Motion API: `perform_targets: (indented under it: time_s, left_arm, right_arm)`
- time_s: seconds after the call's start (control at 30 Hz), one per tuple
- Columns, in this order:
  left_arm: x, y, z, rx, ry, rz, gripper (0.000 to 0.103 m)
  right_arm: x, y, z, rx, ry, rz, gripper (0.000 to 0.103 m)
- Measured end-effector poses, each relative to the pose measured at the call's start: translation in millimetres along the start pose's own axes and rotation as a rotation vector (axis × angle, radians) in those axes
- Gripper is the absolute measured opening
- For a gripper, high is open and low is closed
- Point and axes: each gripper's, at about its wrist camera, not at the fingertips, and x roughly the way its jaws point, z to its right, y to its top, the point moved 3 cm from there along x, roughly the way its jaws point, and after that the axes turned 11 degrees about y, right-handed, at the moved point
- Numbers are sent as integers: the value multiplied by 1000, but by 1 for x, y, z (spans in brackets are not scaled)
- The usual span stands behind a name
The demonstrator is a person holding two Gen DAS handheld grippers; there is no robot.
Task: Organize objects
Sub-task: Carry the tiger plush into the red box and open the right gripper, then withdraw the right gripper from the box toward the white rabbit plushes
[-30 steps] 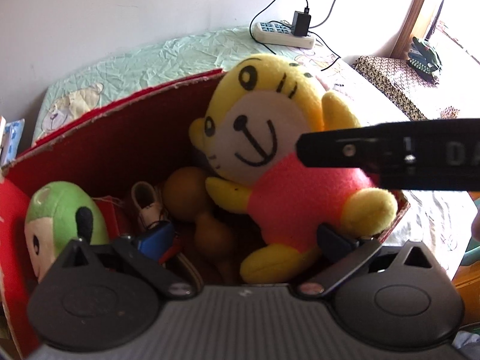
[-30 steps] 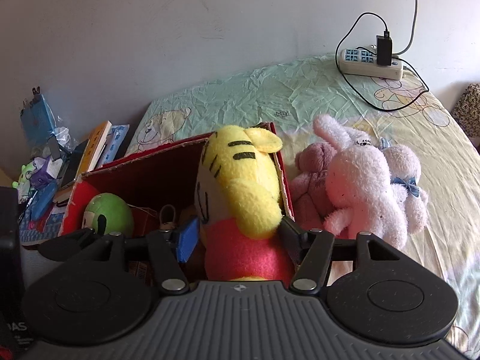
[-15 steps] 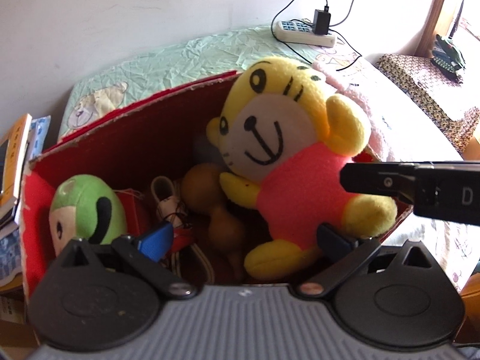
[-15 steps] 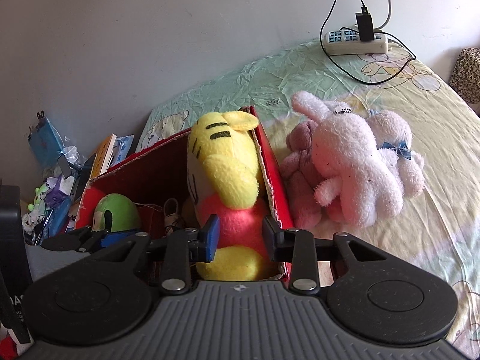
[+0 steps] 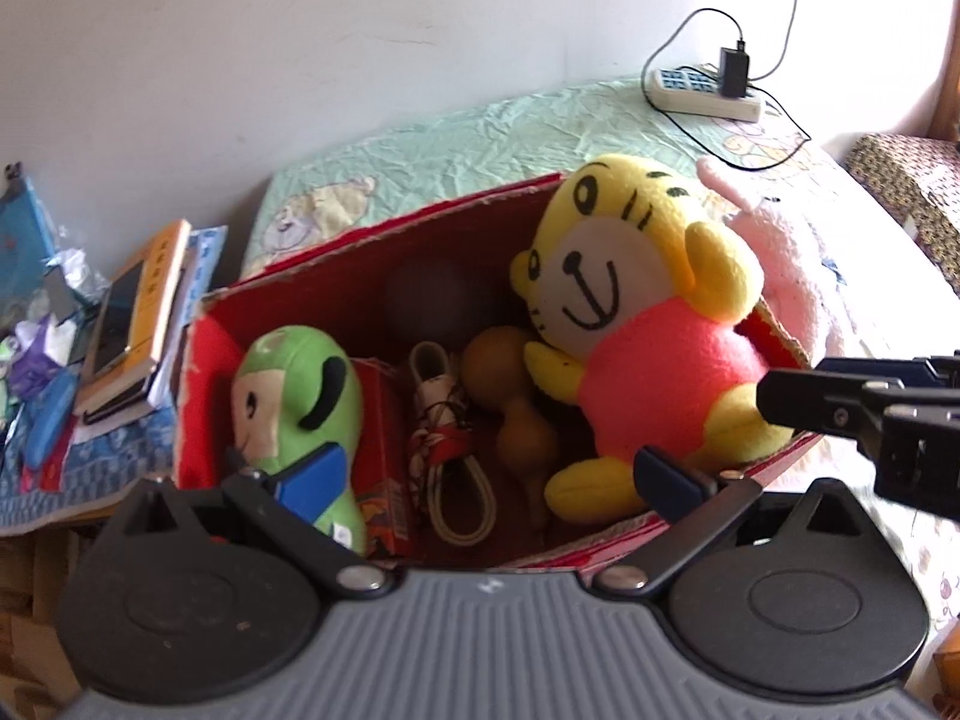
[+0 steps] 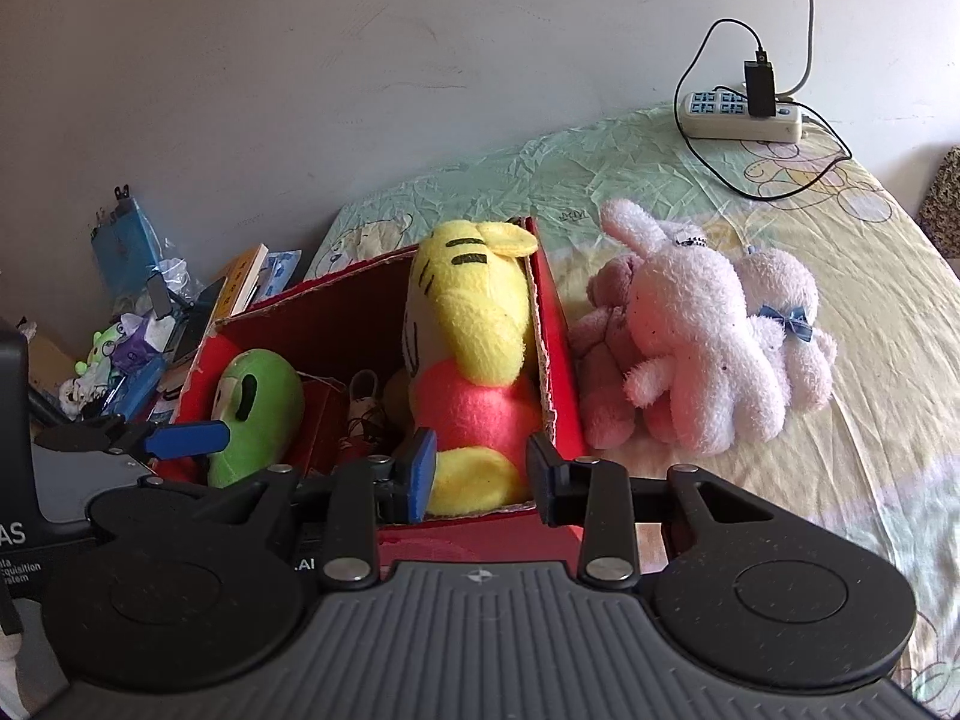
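Bedroom setup, pale wall behind a bed (image 6: 840,480) with a wrinkly cartoon sheet. Starting at the tools: the right gripper (image 6: 480,474) has just been closing, and its jaws sit drawn nearly together with nothing pinched, only the yellow tiger plush (image 5: 636,324) showing through the gap behind them. The left gripper (image 5: 489,474) is spread wide and empty above the red box (image 5: 384,228). The tiger sits upright inside at the right end, leaning on the wall, with a green plush (image 5: 294,384) at the other end. Looks like the tiger is dropped off, and the pink rabbit plush (image 6: 690,348), lying on the sheet just beside the box, is probably next. To do that well, the person should reopen the right jaws wide before reaching, go for the rabbit's body rather than an ear, and clear the box rim. Both hands tilt their grippers downward toward the box, right one off its right end.
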Motion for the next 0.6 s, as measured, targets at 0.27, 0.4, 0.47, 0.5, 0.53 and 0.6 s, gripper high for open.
perform_targets:
  time_s: [0.27,0.4,0.47,0.5,0.53,0.6]
  left_arm:
    - [-19,-3,12,-76,115,-43,102]
    - [-23,-7,21,-114,163,-80,102]
    - [-25,-9,23,-137,181,-96,102]
    - [-26,-11,24,-150,187,-105,102]
    - [-27,-13,25,-163,193,-113,102]
    - [-28,-18,27,-183,207,-129,102]
  right_arm:
    - [-12,1,10,-60,87,-72,37]
    - [-18,1,19,-83,128,-108,37]
    - [-18,1,23,-96,146,-131,38]
    - [-18,0,25,-103,152,-142,38]
    - [-17,0,27,-108,160,-153,38]
    - [-16,-1,30,-117,180,-179,38]
